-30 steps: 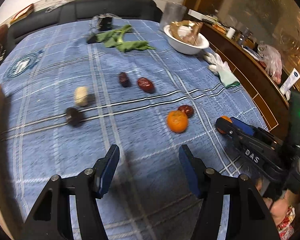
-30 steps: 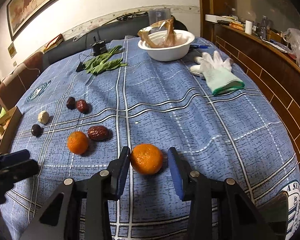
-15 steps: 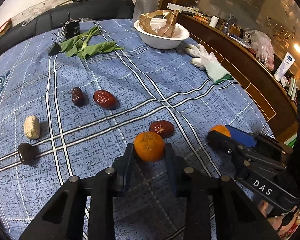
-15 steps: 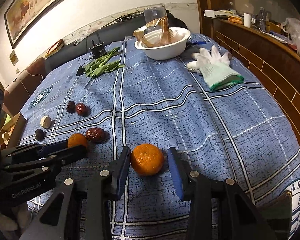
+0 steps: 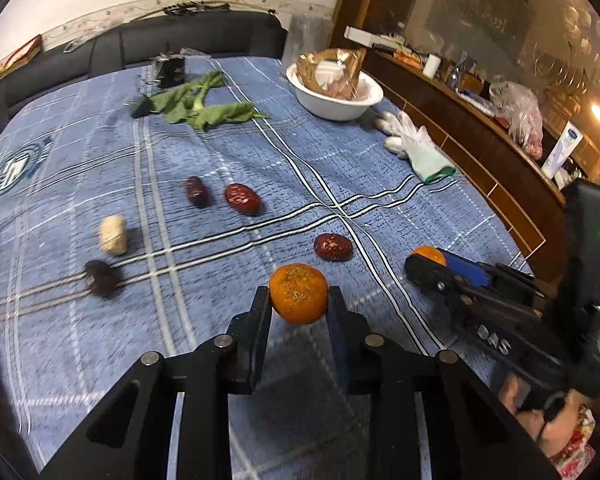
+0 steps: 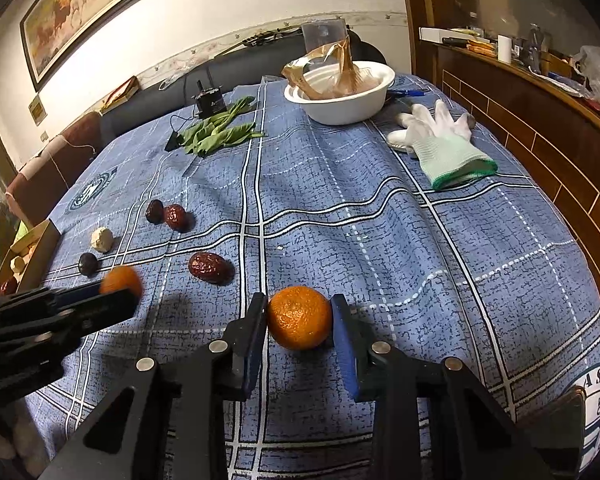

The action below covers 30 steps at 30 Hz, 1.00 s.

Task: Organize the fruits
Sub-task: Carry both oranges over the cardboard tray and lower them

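My left gripper (image 5: 298, 296) is shut on an orange tangerine (image 5: 298, 299) and holds it just above the blue checked tablecloth (image 5: 220, 168); it also shows in the right wrist view (image 6: 121, 280). My right gripper (image 6: 299, 312) is shut on a second tangerine (image 6: 299, 317), which seems to rest on the cloth; it also shows in the left wrist view (image 5: 430, 255). Red dates (image 5: 333, 247) (image 5: 242, 199) (image 5: 196, 192), a dark fruit (image 5: 100, 277) and a pale lump (image 5: 113, 235) lie on the cloth.
A white bowl (image 6: 342, 98) with a brown wrapper stands at the back, green leaves (image 6: 220, 130) and a small black device (image 6: 209, 101) left of it, a white glove (image 6: 440, 140) to the right. A wooden tray (image 6: 28, 256) with fruit sits at the left edge.
My left gripper moved up to the left tangerine, closed on it and lifted it slightly. My right gripper closed on the other tangerine.
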Available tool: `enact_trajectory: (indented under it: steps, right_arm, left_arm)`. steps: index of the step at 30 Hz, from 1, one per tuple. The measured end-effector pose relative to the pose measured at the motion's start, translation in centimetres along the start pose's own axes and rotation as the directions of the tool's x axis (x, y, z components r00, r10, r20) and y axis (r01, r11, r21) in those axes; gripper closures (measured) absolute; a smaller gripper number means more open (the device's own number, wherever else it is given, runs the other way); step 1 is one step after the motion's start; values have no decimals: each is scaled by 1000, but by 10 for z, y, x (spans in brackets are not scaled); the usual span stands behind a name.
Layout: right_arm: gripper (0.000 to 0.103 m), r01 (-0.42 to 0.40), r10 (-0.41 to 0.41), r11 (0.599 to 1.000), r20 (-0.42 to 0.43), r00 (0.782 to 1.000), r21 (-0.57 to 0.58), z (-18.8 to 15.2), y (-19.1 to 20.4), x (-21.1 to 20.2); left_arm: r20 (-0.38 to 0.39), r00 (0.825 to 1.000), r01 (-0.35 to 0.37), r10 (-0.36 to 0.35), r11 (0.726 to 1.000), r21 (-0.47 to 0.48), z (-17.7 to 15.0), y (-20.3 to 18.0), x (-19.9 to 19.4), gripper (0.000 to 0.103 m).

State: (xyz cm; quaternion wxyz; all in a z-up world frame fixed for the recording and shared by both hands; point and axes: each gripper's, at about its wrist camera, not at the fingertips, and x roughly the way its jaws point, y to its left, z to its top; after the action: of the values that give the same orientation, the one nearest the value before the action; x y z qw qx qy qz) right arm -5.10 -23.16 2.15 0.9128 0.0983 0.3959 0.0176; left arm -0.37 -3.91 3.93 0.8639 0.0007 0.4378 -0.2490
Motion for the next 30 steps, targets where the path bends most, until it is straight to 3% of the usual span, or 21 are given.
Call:
enact_trajectory:
  steps: [6, 10, 15, 17, 22, 28, 30]
  right_arm:
    - [69, 7, -7, 1000, 13, 1000, 0, 0, 0, -3]
    - [69, 22, -21, 1000, 22, 1000, -5, 0, 1, -4]
    - [69, 52, -51, 998, 25, 998, -35, 0, 8, -6]
    - [69, 22, -22, 999, 9, 1000, -32, -1, 12, -10]
    - [69, -53, 53, 997, 6, 999, -59, 0, 39, -28]
    - [68, -172, 174, 970, -8, 985, -172, 5, 111, -44]
    - [68, -221, 219, 951, -31, 975, -216, 5, 142, -43]
  left_arm:
    - [48, 999, -12, 16, 996, -88, -20, 22, -38, 77]
    - [83, 995, -49, 64, 985, -163, -33, 47, -67, 76]
    - [117, 986, -89, 122, 963, -253, -50, 87, -104, 76]
    - [128, 980, -112, 155, 949, -295, -61, 107, -123, 76]
    - [135, 962, -163, 239, 892, -421, -88, 163, -157, 76]
    - [111, 937, -216, 332, 798, -562, -117, 227, -186, 76]
    - [106, 930, -229, 353, 779, -584, -123, 238, -192, 76]
